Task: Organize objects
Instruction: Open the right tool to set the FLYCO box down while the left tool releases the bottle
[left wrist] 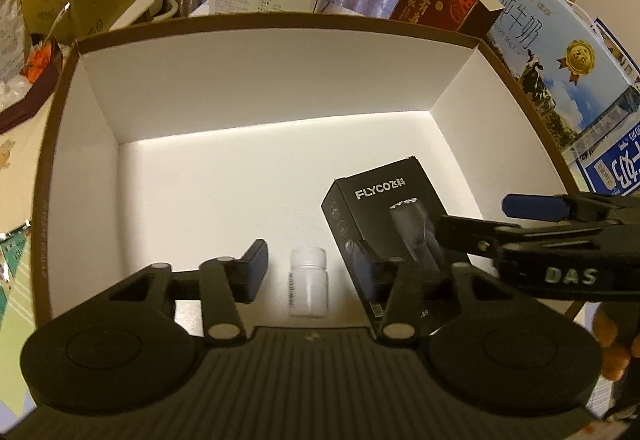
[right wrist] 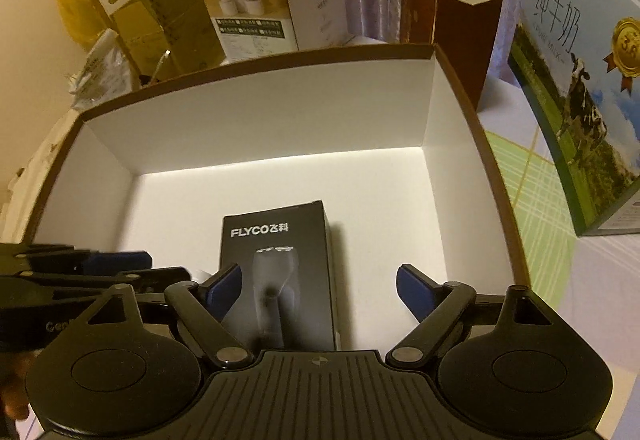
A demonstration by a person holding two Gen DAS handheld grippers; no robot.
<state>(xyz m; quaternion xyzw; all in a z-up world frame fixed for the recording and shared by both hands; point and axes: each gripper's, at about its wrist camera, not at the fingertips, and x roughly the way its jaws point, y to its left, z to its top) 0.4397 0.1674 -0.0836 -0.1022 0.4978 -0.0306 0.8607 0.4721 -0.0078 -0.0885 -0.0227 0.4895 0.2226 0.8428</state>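
Large open cardboard box (left wrist: pixel 256 79), brown outside and white inside — it fills both wrist views and is the place things go. Behind it stands clutter, including a tall blue-and-green milk carton (right wrist: pixel 576 87) off to the right, outside the box.

On the white floor lies a black rectangular FLYCO shaver carton (right wrist: pixel 280 272), flat, printed face up, towards the near right of the floor. Beside it on its left, apart from it, stands a small white plastic bottle (left wrist: pixel 308 282), cap away from the camera.

Right gripper (right wrist: pixel 320 292): fingers spread wide, one blue pad (right wrist: pixel 226 290) at the carton's left edge, the other well clear on the right — nothing gripped. Left gripper (left wrist: pixel 310 272): fingers apart, straddling the bottle, not touching it as far as can be seen.

Judgement: both items look placed and let go. To finish cleanly, lift each gripper straight up so no pad drags the carton or tips the bottle, which is light and narrow-based. Watch the near box wall and the other gripper, close by.
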